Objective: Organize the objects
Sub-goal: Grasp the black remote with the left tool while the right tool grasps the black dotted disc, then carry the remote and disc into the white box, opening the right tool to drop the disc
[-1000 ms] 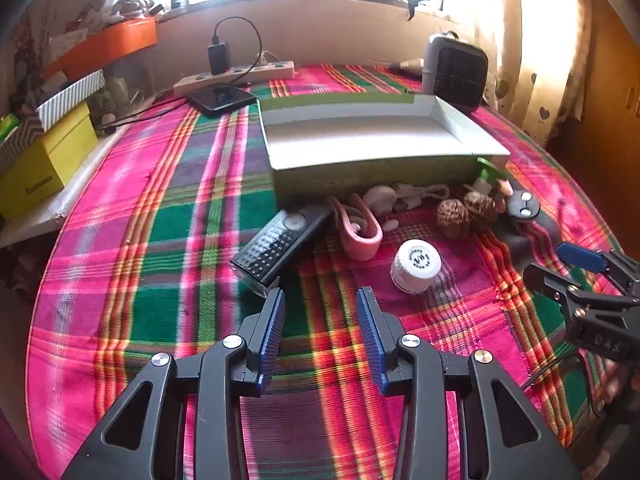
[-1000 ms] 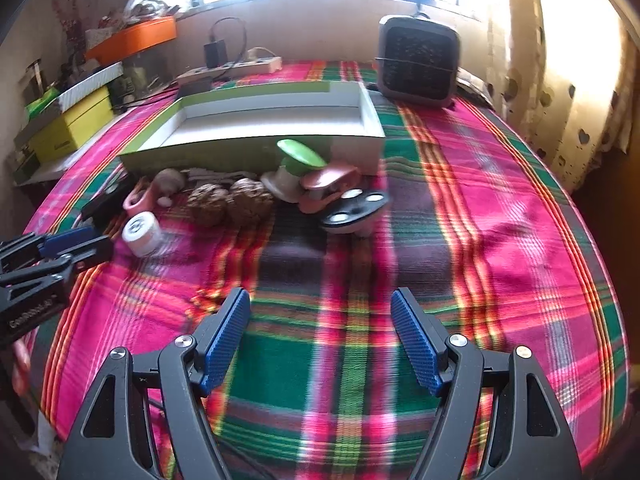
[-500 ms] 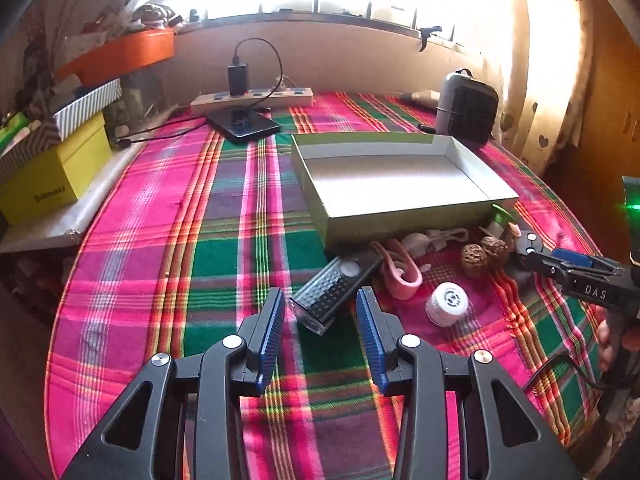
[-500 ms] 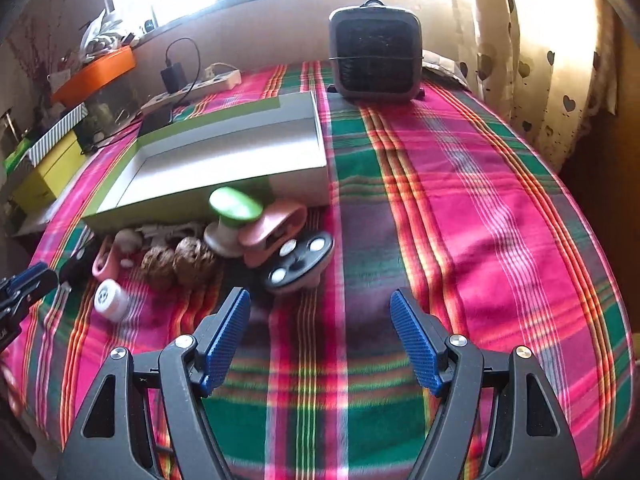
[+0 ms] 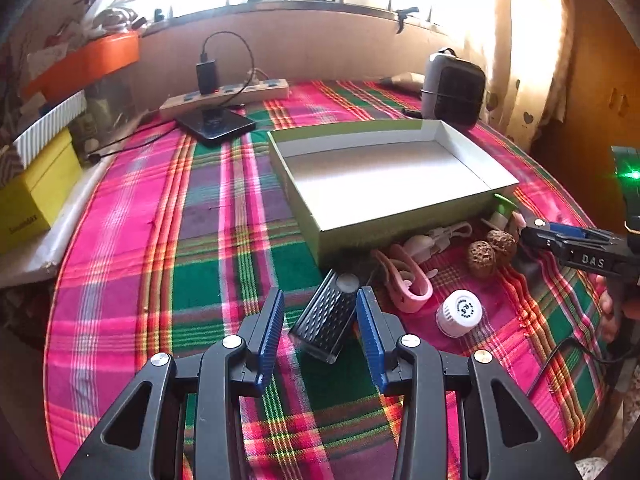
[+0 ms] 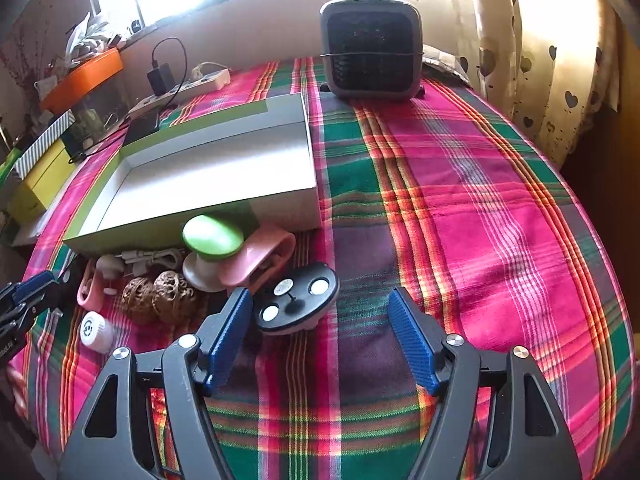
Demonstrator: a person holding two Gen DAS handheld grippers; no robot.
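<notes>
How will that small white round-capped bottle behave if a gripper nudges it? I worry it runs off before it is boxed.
The white bottle lies on its side, so its round body would probably roll across the plaid cloth. It looks like small, light plastic, so a slight push likely shifts it. The soft cloth may slow it somewhat.

An open, shallow green cardboard box with a white inside lies flat on the plaid cloth. Along its near wall: a black ridged remote at 7 o'clock, a pink silicone clip, a white round cap, two brown walnuts, and a black three-button disc.
</notes>
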